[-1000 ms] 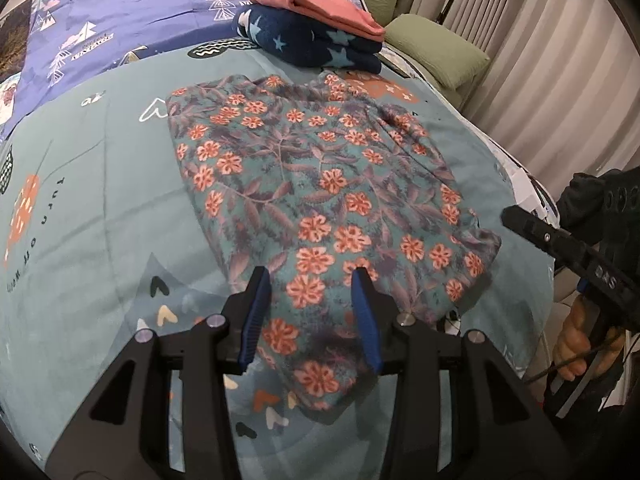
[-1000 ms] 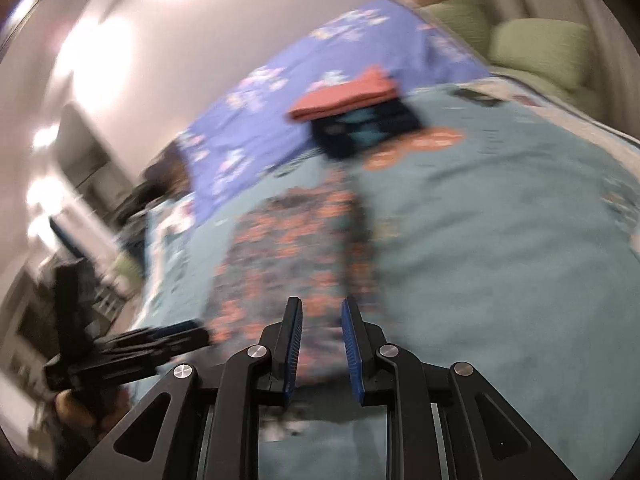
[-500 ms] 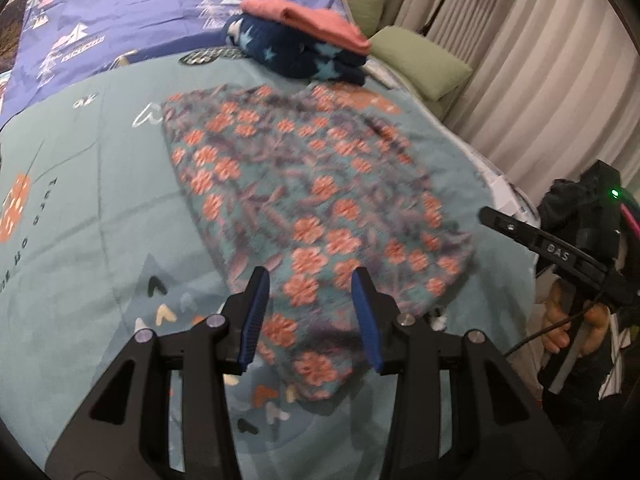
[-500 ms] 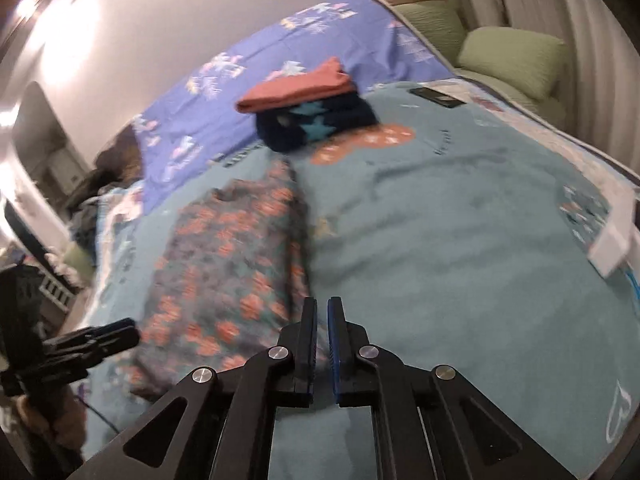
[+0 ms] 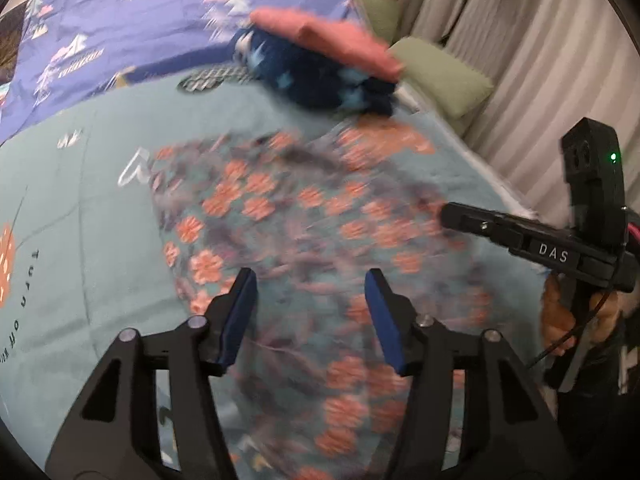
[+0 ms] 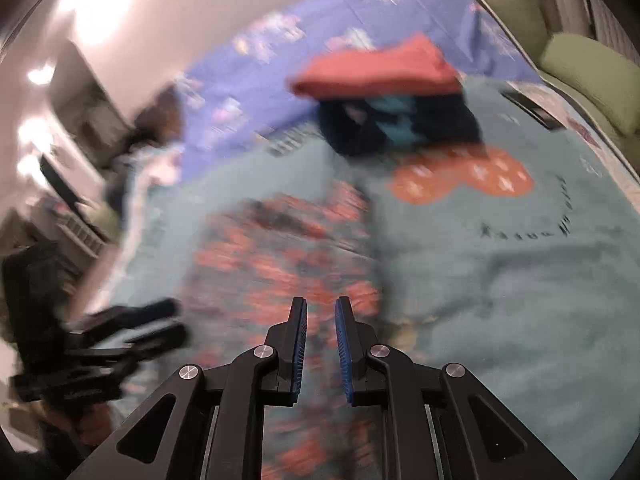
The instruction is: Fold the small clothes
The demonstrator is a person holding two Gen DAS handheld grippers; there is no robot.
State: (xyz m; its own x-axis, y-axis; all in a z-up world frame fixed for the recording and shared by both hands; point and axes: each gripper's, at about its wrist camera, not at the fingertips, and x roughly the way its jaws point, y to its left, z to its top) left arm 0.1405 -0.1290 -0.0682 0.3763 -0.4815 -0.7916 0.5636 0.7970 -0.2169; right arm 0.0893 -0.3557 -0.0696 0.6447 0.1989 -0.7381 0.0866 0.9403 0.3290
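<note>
A teal garment with orange flowers (image 5: pixel 304 216) lies folded on the teal bedspread (image 5: pixel 80 216); it also shows blurred in the right wrist view (image 6: pixel 280 256). My left gripper (image 5: pixel 310 284) is open and empty, held above the garment's near end. My right gripper (image 6: pixel 320 312) has a narrow gap between its pads, holds nothing, and hovers over the garment's near edge. It also shows at the right of the left wrist view (image 5: pixel 452 214). The left gripper shows at the lower left of the right wrist view (image 6: pixel 172 320).
A stack of folded clothes, pink (image 5: pixel 324 36) on navy with stars (image 5: pixel 320 80), sits at the far end of the bed. Green pillows (image 5: pixel 440 76) and curtains (image 5: pixel 520 40) lie to the right. A blue patterned sheet (image 5: pixel 120 32) covers the far left.
My left gripper has opened wider and moved forward over the garment. My right gripper shut, then opened slightly, and swung in over the garment's near edge.
</note>
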